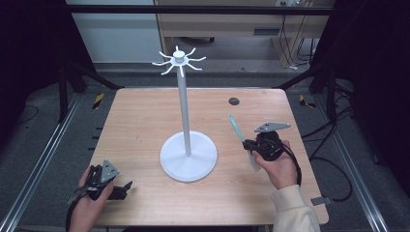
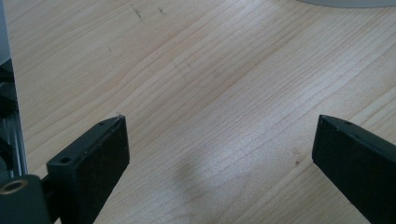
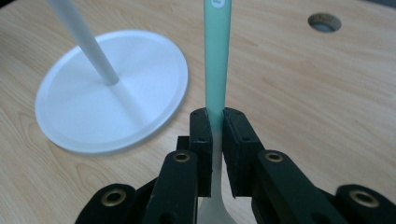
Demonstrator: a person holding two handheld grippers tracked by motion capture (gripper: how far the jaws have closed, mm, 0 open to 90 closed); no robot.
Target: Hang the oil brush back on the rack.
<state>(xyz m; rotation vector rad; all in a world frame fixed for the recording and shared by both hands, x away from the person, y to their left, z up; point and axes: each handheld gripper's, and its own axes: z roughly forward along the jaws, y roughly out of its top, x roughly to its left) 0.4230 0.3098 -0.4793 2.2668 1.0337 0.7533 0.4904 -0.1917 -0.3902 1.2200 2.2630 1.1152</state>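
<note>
While the left hand-held gripper (image 1: 124,189) lay low on the desk (image 1: 145,121) with its jaws wide apart and nothing between them, the work sat with the other hand. Ahead and to its right stood the white stand (image 1: 188,155), a thin pole on a round base with hooks (image 1: 179,62) at the top. Right of the base, the right hand-held gripper (image 3: 215,116) was clamped on a spatula (image 3: 217,56), the pads pinching the handle low down, where the green gave way to a pale blade behind the jaws. The spatula looked light and slim, probably smooth plastic that could slip or swivel in a narrow pinch. A hold near the middle of the handle would likely steady it, leaving the far tip with its hole free for a hook.
</note>
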